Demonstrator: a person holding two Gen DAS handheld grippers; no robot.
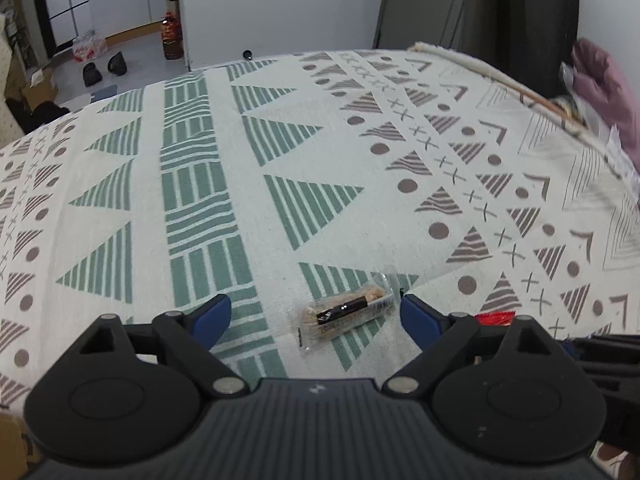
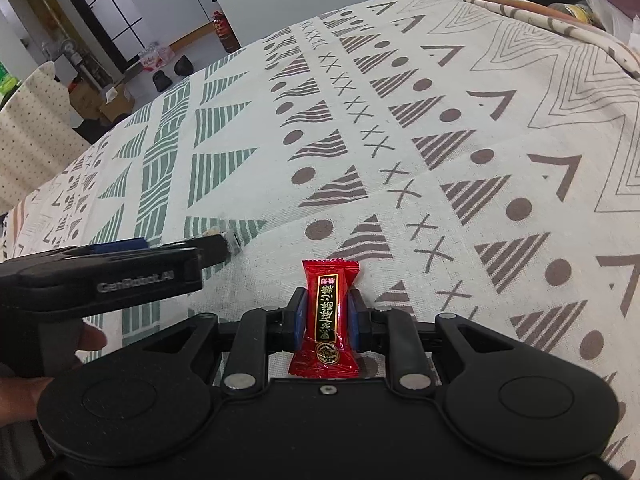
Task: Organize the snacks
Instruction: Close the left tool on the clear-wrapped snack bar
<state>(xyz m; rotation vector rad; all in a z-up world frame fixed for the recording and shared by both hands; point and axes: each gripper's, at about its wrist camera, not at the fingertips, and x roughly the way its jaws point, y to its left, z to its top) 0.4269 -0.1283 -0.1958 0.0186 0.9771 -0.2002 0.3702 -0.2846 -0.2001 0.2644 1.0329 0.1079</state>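
Observation:
A clear-wrapped snack (image 1: 346, 314) with a tan bar and a black label lies on the patterned cloth (image 1: 280, 168). My left gripper (image 1: 316, 312) is open, its blue fingers on either side of this snack, just above the cloth. It also shows from the side in the right wrist view (image 2: 120, 264), with the snack's end (image 2: 224, 236) beyond its tip. My right gripper (image 2: 325, 314) is shut on a red candy packet (image 2: 326, 316) with gold lettering, held upright above the cloth. A bit of red (image 1: 494, 317) shows behind the left gripper's right finger.
The cloth-covered table (image 2: 440, 120) stretches ahead. Wrappers and a purple garment (image 1: 604, 92) lie at its far right edge. On the floor beyond stand a brown bottle (image 1: 171, 38), dark slippers (image 1: 104, 68) and cardboard boxes (image 2: 104, 100).

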